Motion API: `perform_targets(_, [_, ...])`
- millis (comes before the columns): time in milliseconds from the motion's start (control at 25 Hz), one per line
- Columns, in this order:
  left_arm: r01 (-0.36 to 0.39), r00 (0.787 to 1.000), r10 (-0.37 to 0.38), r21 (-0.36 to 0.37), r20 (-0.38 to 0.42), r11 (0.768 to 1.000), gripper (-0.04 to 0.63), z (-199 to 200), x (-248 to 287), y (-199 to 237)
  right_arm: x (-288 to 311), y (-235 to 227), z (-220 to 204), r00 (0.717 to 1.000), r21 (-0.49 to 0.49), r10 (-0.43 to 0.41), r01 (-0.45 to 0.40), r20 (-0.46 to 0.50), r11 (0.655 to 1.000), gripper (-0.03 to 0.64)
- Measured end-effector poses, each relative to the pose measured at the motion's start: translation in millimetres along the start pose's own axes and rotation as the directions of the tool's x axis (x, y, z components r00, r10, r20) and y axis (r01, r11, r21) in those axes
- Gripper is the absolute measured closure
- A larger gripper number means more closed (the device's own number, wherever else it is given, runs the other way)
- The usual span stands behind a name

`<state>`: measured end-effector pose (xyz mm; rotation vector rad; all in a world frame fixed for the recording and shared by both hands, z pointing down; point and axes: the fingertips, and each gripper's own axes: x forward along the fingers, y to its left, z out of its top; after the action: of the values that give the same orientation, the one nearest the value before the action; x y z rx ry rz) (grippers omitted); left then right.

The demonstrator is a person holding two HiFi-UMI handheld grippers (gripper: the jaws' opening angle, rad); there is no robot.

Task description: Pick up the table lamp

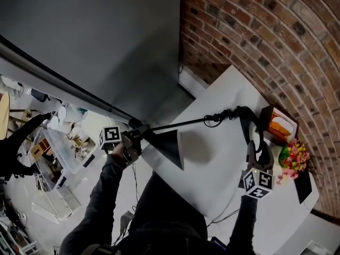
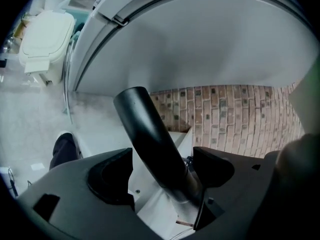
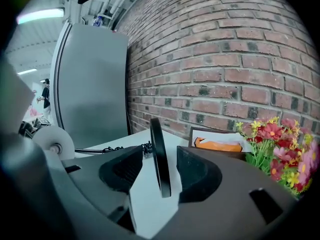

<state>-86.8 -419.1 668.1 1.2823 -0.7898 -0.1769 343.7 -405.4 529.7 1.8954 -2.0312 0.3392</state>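
Across the surface, from its left edge toward its right edge, the table lamp (image 1: 169, 145) lies on its side. My left fingers (image 2: 111, 178) stand wide around its neck (image 2: 156, 145), my right fingers (image 3: 121, 173) open astride its upended base (image 3: 159, 156); neither pair squeezes yet.

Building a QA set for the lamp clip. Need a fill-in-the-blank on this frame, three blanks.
1. The lamp lies on its ____ across the table.
2. The right gripper straddles the lamp's round ____.
3. Both it and the left gripper are ____, pressing on nothing.

Missing words: side; base; open.
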Motion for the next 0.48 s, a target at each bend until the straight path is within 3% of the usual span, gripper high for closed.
perform_targets(160, [-0.007,0.999,0.005,-0.031,-0.045,0.999,0.253,-2,2,5,5,-2,1,1.000,0.004,-0.001,0.001,-0.002,1.000,0.425])
perform_targets(480, [0.027,0.996,-0.033,-0.066,-0.087,0.997,0.268,0,5,6,14,1,-1,1.000,-0.003,0.008,-0.008,-0.021,1.000,0.425])
